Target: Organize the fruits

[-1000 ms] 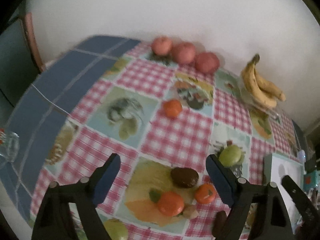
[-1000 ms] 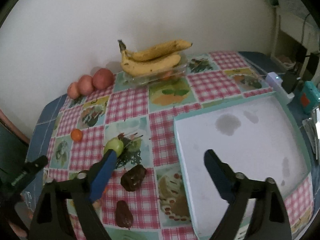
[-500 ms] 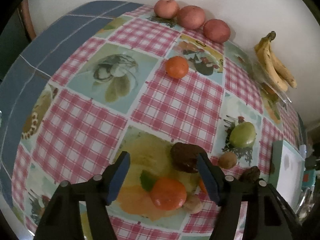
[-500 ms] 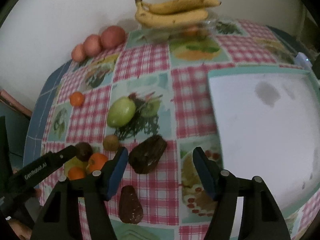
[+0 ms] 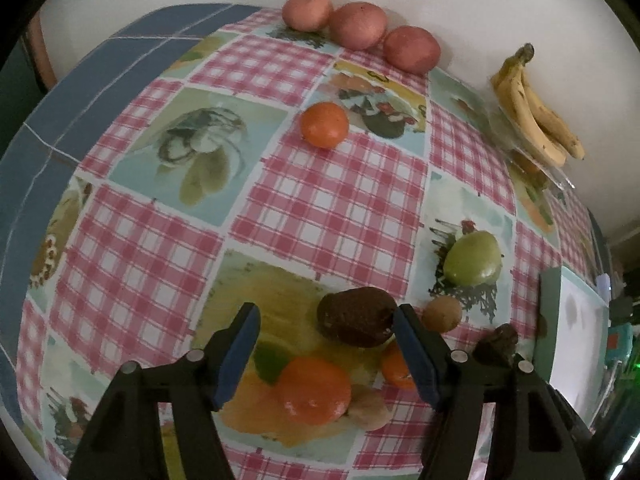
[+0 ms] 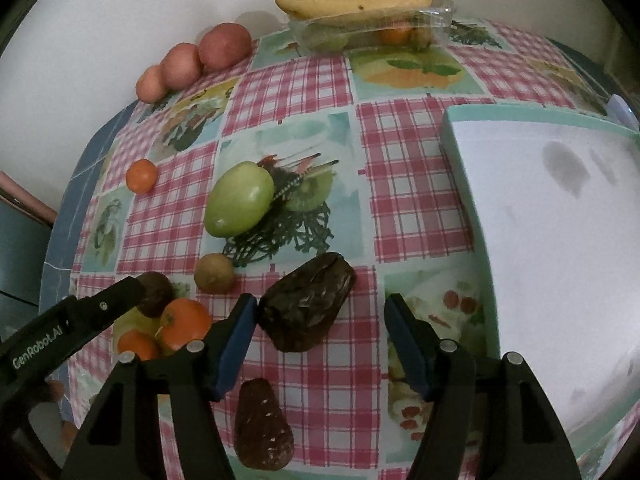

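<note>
Left claw (image 5: 326,350): jaws apart, low over a dark avocado (image 5: 356,317)
Right claw (image 6: 320,338): jaws apart, straddling another dark avocado (image 6: 306,308)
Tray (image 6: 472,200): right of fruit

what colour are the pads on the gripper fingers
Blue pads on black gripper arms, on both grippers; the right wrist view shows them best.

Both wrist views close above table, angled down, sharing green fruit (image 5: 473,258).
</note>
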Motion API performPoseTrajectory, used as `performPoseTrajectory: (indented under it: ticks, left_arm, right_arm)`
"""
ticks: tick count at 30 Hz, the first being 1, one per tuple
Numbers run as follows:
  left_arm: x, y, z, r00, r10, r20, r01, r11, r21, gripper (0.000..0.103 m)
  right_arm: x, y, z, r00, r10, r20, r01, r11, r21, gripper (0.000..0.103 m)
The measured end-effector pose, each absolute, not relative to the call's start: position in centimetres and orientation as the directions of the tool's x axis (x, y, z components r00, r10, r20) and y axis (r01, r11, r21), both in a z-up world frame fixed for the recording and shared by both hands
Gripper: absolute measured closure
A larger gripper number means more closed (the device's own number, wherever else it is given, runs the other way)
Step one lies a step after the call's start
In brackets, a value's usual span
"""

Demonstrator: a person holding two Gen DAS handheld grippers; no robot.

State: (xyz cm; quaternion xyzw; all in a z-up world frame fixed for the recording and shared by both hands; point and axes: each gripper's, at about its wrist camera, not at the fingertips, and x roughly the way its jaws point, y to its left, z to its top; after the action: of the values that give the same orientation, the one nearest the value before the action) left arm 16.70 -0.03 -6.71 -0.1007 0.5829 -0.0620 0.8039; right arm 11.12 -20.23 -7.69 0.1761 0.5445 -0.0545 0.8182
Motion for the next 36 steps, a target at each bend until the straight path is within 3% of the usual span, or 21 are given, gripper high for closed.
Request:
performPoseTrajectory:
  ticks: [2,5,11,15,23,28,36]
  left_arm:
    - [16.7,-0.2,-7.0,0.301,-0.216,-0.929,-0.018,0.973,-0.232,0.030]
    - [16.8,-0.3,-7.5,0.290,-0.207,-0.934,-0.020,0.975,-0.222,0.030]
    - [17.1,-0.2,-7.8,0.303,-0.173,-0.937,-0.022,0.982,-0.189,0.031]
    - [17.0,-0.1,-7.9,0.312,-0.143,-0.939,-0.031,0.987,-0.161,0.039]
    - [16.9,0.7,-7.8,0.329,-0.131,-0.935,-0.031,0.988,-0.149,0.044]
    - [17.1,0.5,-8.0,0.343,-0.068,-0.937,-0.017,0.997,-0.079,0.045]
    - [17.1,-0.2,-8.2,0.346,-0.030,-0.938,0.006,1.000,-0.030,0.045]
  right_arm:
    - [11.1,-20.3,-7.6,0.400,0.086,-0.912,0.283,0.935,0.213,0.051]
    - [10.8,-20.7,-7.5,0.400,0.062,-0.914,0.296,0.936,0.193,0.060]
    - [10.5,-21.6,-7.4,0.407,0.056,-0.912,0.312,0.930,0.196,0.060]
    - [10.3,-21.7,-7.4,0.407,0.057,-0.911,0.308,0.931,0.196,0.060]
    - [10.1,-21.7,-7.4,0.409,0.062,-0.911,0.311,0.929,0.202,0.060]
    - [10.2,-21.8,-7.4,0.408,0.059,-0.911,0.309,0.930,0.198,0.060]
    - [10.3,-20.3,-7.6,0.392,-0.036,-0.919,0.254,0.965,0.070,0.061]
